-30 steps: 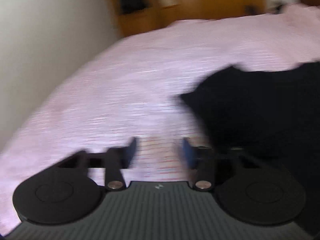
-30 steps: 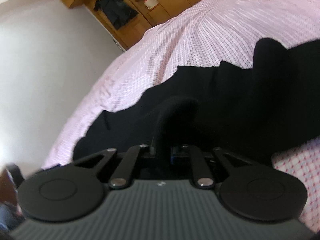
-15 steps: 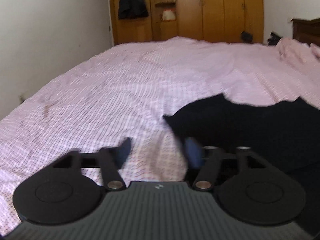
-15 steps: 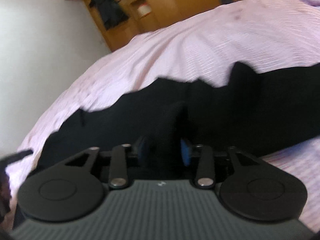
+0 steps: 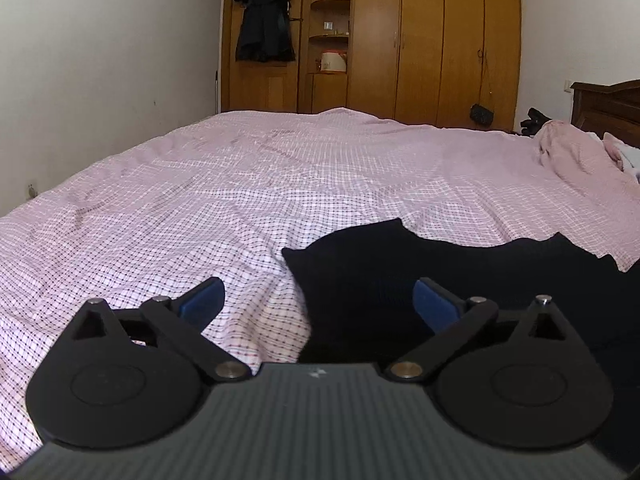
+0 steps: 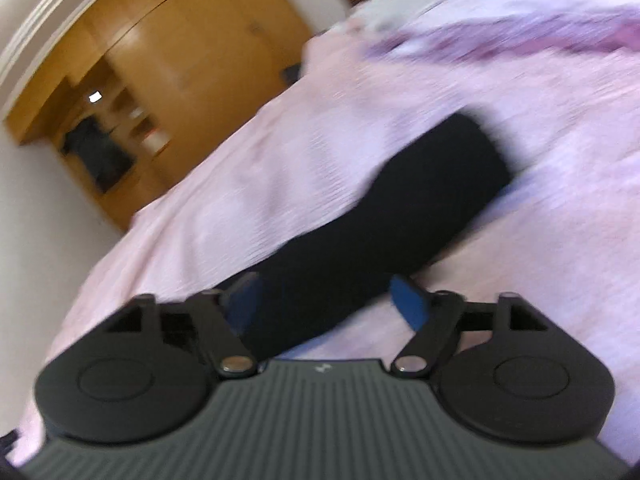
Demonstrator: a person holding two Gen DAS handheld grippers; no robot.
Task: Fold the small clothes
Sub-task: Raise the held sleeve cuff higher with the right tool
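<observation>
Garment: black, soft knit-looking small garment (image 5: 460, 280) spread flat on the pink checked bed cover (image 5: 240, 184).

Left wrist view, tool: the left tool (image 5: 316, 300) stands wide, its blue-padded fingers (image 5: 202, 298) well apart and holding nothing.
Left wrist view, place: the garment's pointed corner lies just ahead of the tool, between the two fingers and nearer the right one; the rest of the cloth runs off to the tool's right.
Left wrist view, handling: it looks light and limp, so it will probably sag and crease when lifted; that near corner or the edge beside it seems the best place to pinch.
Left wrist view, hidden: the garment's right part is cut off by the frame and by the tool body, so its full outline and kind cannot be told.
Left wrist view, beyond: a wooden wardrobe (image 5: 436, 40) with a dark coat hanging (image 5: 264, 26) stands far ahead of the tool.

Right wrist view, tool: the right tool (image 6: 324, 300) has its fingers parted, not closed on the cloth.
Right wrist view, place: a long black strip of the garment (image 6: 400, 200) runs from between the fingers away and up to the right.
Right wrist view, hidden: the picture is blurred, so whether the pads touch the fabric cannot be told.
</observation>
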